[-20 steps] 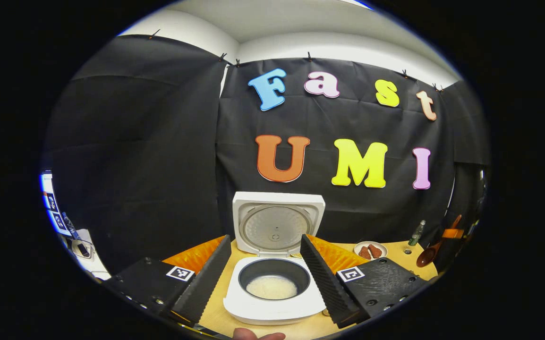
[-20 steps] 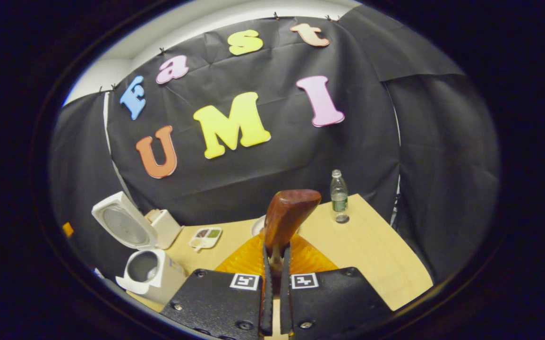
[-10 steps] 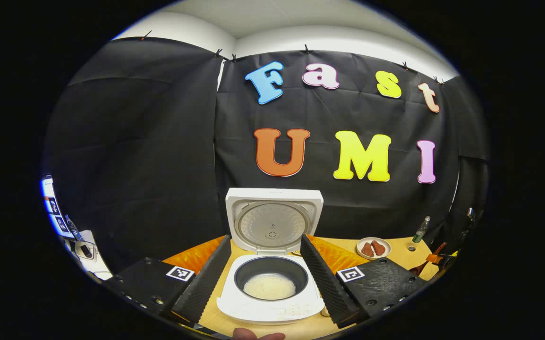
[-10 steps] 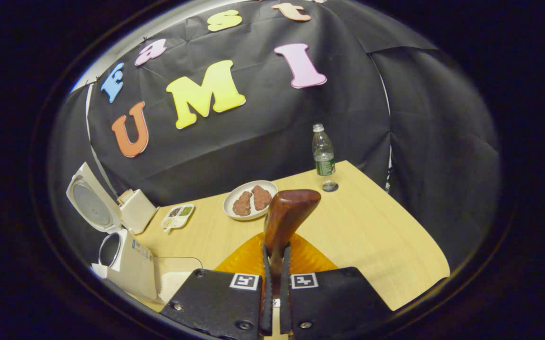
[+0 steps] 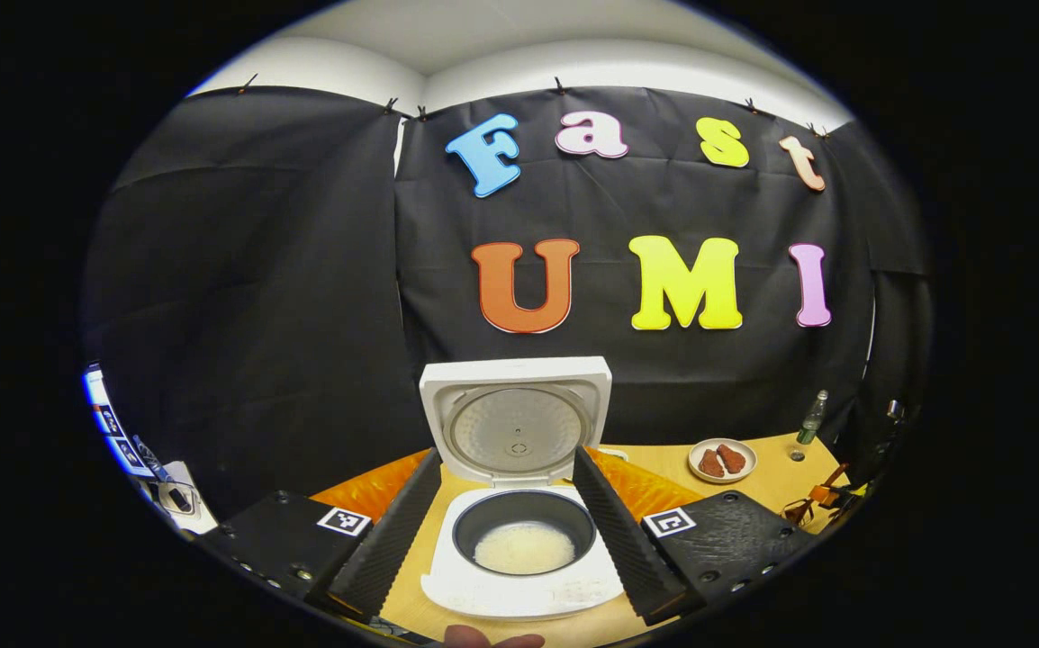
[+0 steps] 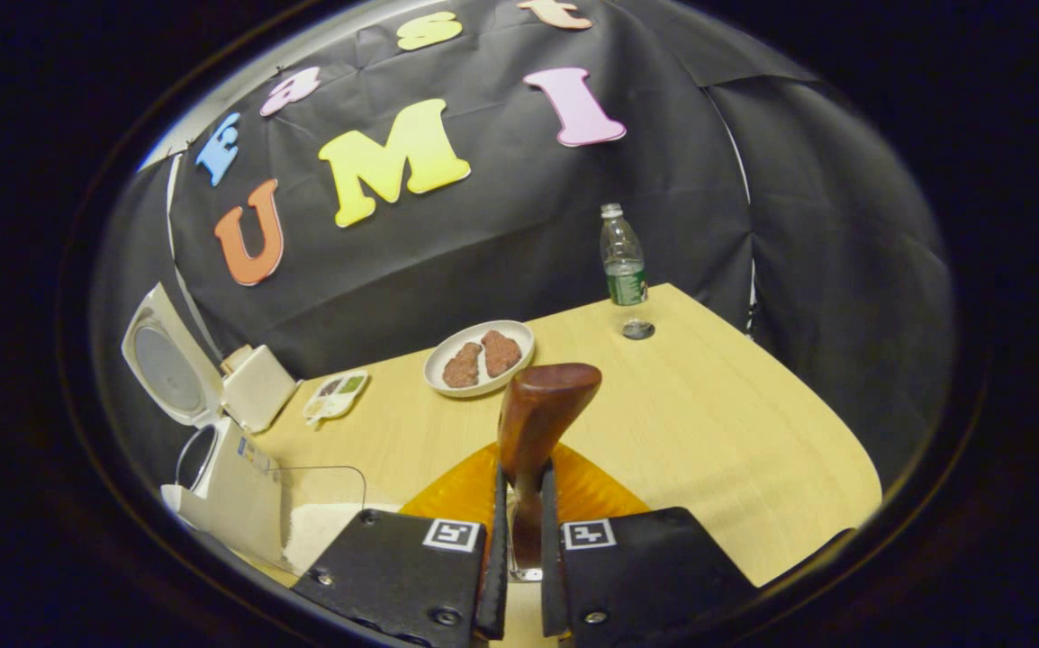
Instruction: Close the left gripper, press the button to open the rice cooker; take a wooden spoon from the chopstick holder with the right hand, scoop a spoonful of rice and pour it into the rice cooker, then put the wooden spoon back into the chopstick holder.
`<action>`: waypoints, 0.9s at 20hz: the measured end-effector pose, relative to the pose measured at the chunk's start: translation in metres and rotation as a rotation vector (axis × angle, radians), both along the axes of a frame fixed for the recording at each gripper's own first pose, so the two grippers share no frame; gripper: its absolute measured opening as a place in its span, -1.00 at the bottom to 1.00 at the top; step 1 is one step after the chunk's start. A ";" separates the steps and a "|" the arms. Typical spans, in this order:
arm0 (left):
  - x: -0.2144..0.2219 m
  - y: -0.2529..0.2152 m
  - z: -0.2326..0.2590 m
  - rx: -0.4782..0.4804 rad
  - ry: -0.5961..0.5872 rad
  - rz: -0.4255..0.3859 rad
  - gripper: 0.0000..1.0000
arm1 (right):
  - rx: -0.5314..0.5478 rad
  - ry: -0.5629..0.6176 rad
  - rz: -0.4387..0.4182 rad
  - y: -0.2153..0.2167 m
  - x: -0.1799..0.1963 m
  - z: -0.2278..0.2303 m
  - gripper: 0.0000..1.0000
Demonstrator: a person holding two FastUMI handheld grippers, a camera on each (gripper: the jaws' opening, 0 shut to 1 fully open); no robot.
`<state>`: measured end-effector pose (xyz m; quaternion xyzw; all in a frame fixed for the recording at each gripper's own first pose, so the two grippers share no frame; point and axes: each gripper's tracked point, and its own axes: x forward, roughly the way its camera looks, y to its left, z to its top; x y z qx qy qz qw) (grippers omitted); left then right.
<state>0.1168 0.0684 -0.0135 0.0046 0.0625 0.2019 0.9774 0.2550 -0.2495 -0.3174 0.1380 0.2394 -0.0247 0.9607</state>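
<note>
The white rice cooker [image 5: 519, 585] stands open with its lid [image 5: 517, 423] upright, and white rice [image 5: 524, 546] lies in the dark inner pot. My left gripper [image 5: 506, 461] is open, one finger on either side of the cooker and nothing between them. My right gripper [image 6: 519, 477] is shut on the handle of the brown wooden spoon [image 6: 542, 409], which sticks up and forward above the table. In the right gripper view the rice cooker [image 6: 213, 468] is at the far left, with a clear container of rice [image 6: 321, 522] beside it.
On the wooden table [image 6: 736, 432] stand a plate of brown meat pieces [image 6: 479, 355], a small seasoning tray [image 6: 336, 396], a water bottle [image 6: 623, 261] with its cap [image 6: 637, 330] beside it, and a white box [image 6: 254, 387] behind the cooker. A fingertip [image 5: 492, 640] shows at the bottom edge.
The right gripper has tipped downward with the spoon still in it, so more of the table and the rice container show. The left gripper has shifted only slightly and stays open.
</note>
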 end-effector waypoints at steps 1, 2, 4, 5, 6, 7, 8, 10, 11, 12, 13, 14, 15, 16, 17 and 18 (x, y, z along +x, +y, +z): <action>0.002 -0.001 0.002 -0.005 -0.010 -0.008 0.89 | -0.026 -0.005 0.000 -0.003 0.001 0.005 -0.40; 0.004 -0.002 0.006 -0.008 -0.021 -0.014 0.89 | -0.055 -0.007 0.000 -0.006 -0.001 0.009 -0.23; 0.008 -0.002 0.011 -0.015 -0.041 -0.024 0.89 | -0.094 -0.016 -0.015 -0.013 -0.004 0.022 0.39; 0.011 -0.002 0.016 -0.022 -0.054 -0.031 0.89 | -0.103 -0.020 -0.025 -0.017 -0.007 0.030 0.71; 0.013 -0.002 0.020 -0.030 -0.069 -0.036 0.89 | -0.109 -0.029 -0.035 -0.020 -0.009 0.040 0.77; 0.016 0.000 0.025 -0.039 -0.081 -0.038 0.89 | -0.119 -0.043 -0.049 -0.024 -0.013 0.052 0.77; 0.019 0.002 0.030 -0.047 -0.092 -0.040 0.89 | -0.132 -0.062 -0.061 -0.028 -0.017 0.066 0.77; 0.028 0.007 0.043 -0.040 -0.103 -0.044 0.89 | -0.133 -0.099 -0.070 -0.028 -0.026 0.096 0.77; 0.031 0.011 0.049 -0.022 -0.104 -0.043 0.89 | -0.134 -0.116 -0.079 -0.029 -0.031 0.111 0.80; 0.034 0.014 0.056 -0.008 -0.112 -0.046 0.89 | -0.140 -0.135 -0.090 -0.030 -0.036 0.125 0.80; 0.038 0.016 0.064 -0.002 -0.114 -0.048 0.89 | -0.146 -0.155 -0.099 -0.030 -0.040 0.140 0.80; 0.043 0.020 0.070 -0.004 -0.125 -0.052 0.89 | -0.152 -0.176 -0.107 -0.028 -0.045 0.155 0.80; 0.046 0.024 0.077 -0.012 -0.132 -0.053 0.89 | -0.174 -0.189 -0.123 -0.029 -0.047 0.166 0.87; 0.050 0.029 0.082 -0.021 -0.139 -0.050 0.89 | -0.193 -0.207 -0.125 -0.028 -0.054 0.181 1.00; 0.054 0.035 0.086 -0.026 -0.145 -0.044 0.89 | -0.201 -0.226 -0.121 -0.023 -0.058 0.193 0.97; 0.058 0.041 0.090 -0.020 -0.146 -0.037 0.89 | -0.207 -0.246 -0.123 -0.019 -0.062 0.206 1.00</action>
